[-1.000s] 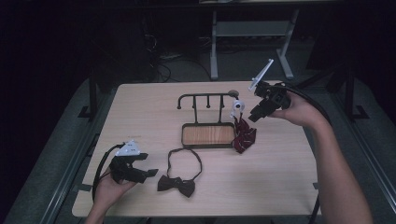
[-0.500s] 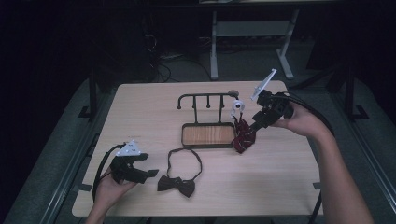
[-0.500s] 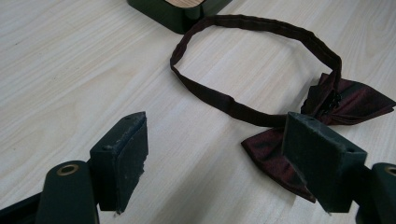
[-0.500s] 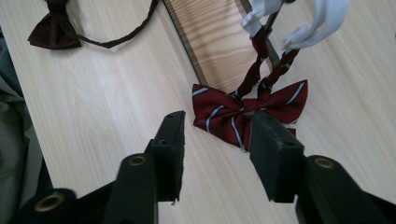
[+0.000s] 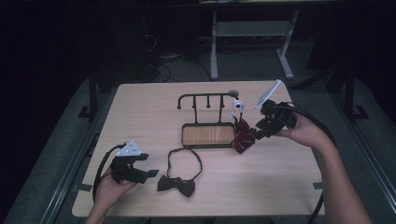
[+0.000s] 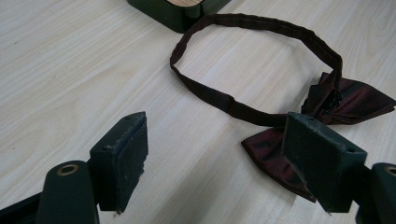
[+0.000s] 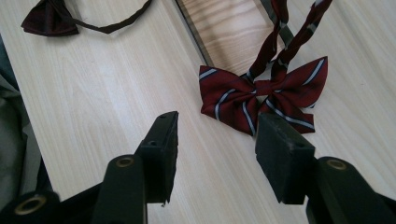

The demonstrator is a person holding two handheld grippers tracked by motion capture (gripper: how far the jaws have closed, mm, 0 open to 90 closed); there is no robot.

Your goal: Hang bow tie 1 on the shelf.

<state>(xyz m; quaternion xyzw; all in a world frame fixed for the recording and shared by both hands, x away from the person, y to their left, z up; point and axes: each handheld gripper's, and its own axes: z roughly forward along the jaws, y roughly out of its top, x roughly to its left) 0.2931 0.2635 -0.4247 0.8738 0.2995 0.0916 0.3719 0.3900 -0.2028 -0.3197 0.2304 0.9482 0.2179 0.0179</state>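
Bringing right gripper down from above rack toward striped bow tie, which is hanging off rack's end hook, bow resting on table; jaws released, empty. Left gripper idling released beside dark bow tie. Reading this as approach, grab pending.

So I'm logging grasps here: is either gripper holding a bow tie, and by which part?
Nothing is held. The left gripper is open beside the dark bow tie; the right gripper is open near the striped bow tie.
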